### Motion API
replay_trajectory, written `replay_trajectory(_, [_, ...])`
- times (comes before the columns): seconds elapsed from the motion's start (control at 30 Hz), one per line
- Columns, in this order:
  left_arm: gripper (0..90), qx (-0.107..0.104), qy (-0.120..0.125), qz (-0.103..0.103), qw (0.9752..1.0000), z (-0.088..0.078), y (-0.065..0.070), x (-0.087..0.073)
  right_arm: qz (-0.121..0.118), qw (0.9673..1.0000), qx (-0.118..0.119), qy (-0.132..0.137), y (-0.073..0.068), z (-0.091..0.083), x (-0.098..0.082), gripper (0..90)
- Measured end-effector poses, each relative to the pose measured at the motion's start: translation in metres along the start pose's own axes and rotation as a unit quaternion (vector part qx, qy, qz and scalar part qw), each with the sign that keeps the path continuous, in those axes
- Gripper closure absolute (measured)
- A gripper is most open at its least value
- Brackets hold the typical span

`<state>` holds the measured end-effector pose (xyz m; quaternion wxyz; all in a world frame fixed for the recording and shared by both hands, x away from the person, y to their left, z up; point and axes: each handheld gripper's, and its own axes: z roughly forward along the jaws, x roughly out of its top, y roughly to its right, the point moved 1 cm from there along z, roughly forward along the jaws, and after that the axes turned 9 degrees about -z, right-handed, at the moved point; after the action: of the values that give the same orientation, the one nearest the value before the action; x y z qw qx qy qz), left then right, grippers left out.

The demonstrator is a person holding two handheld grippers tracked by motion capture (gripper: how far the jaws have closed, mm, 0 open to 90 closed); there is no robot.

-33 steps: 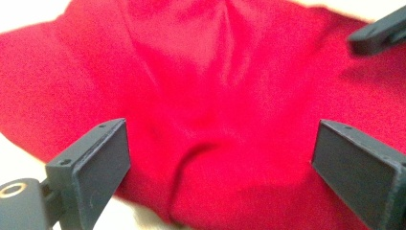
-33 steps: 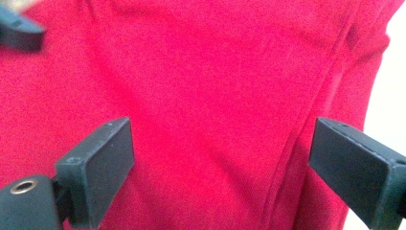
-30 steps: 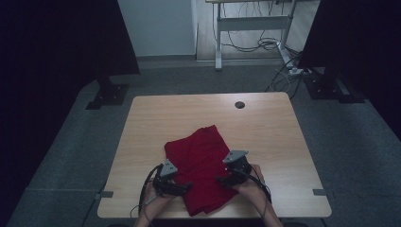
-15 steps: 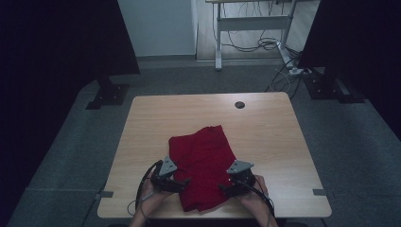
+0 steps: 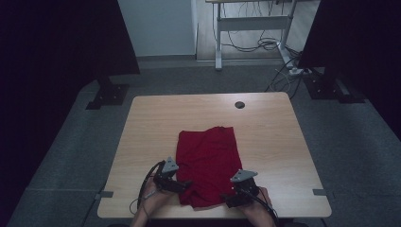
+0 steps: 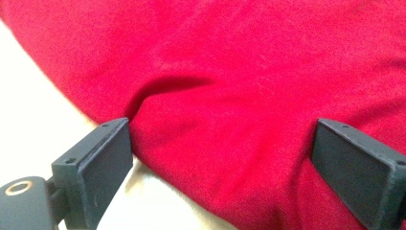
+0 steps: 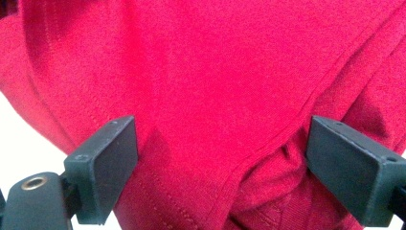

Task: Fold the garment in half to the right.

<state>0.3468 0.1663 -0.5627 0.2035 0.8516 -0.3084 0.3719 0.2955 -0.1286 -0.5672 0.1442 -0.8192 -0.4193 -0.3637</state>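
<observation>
Folding partly done: crumpled red knit-cotton garment (image 5: 207, 163) is lying at table centre toward 6 o'clock. Left gripper (image 5: 182, 185) and right gripper (image 5: 228, 199) are straddling its near edge, jaws wide, gripping nothing. Final folds remaining.

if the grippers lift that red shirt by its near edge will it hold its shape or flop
Probably flops: the red shirt lies in soft folds and creases. Likely light, thin knit with layered hems. Pushed, it would likely bunch rather than slide across the table.

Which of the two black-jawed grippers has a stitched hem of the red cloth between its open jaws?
The right gripper: a stitched hem of the red fabric garment runs between its jaws. The left gripper spans plain, seamless cloth at the garment's edge.
</observation>
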Motion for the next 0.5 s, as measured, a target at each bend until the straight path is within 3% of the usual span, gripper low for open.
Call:
replay_trajectory(0.17, [8.0, -0.002, 0.005, -0.003, 1.0000, 0.001, 0.000, 0.000, 0.009, 0.9999, -0.005, 0.001, -0.003, -0.002, -0.002, 11.4])
replay_trajectory(0.2, [8.0, -0.018, 0.007, -0.016, 0.9997, -0.006, -0.001, 0.001, 0.009, 0.9999, -0.005, 0.001, -0.003, -0.002, -0.002, 11.4])
replay_trajectory(0.23, [8.4, -0.018, 0.007, -0.016, 0.9997, -0.006, -0.001, 0.001, 0.009, 0.9999, -0.005, 0.001, -0.003, -0.002, -0.002, 11.4])
replay_trajectory(0.27, [8.4, -0.014, 0.014, -0.011, 0.9997, -0.015, 0.001, 0.002, 0.005, 0.9999, 0.004, 0.008, -0.002, -0.006, -0.002, 14.0])
replay_trajectory(0.3, [8.4, -0.015, 0.017, -0.009, 0.9997, -0.020, 0.001, 0.001, -0.011, 0.9997, -0.005, 0.023, -0.001, -0.015, 0.001, 14.4])
replay_trajectory(0.4, [8.4, -0.020, 0.019, -0.011, 0.9996, -0.030, -0.002, -0.002, -0.018, 0.9992, -0.011, 0.034, -0.001, -0.020, 0.003, 14.2])
replay_trajectory(0.43, [8.4, -0.020, 0.019, -0.011, 0.9996, -0.030, -0.002, -0.002, -0.027, 0.9979, -0.019, 0.056, -0.002, -0.031, 0.005, 14.2])
replay_trajectory(0.47, [8.4, -0.019, 0.024, -0.027, 0.9992, -0.041, -0.014, -0.011, -0.027, 0.9979, -0.019, 0.056, -0.002, -0.031, 0.005, 13.7])
replay_trajectory(0.5, [8.3, -0.014, 0.021, -0.035, 0.9991, -0.044, -0.019, -0.014, -0.042, 0.9975, -0.009, 0.056, -0.003, -0.032, 0.006, 13.6])
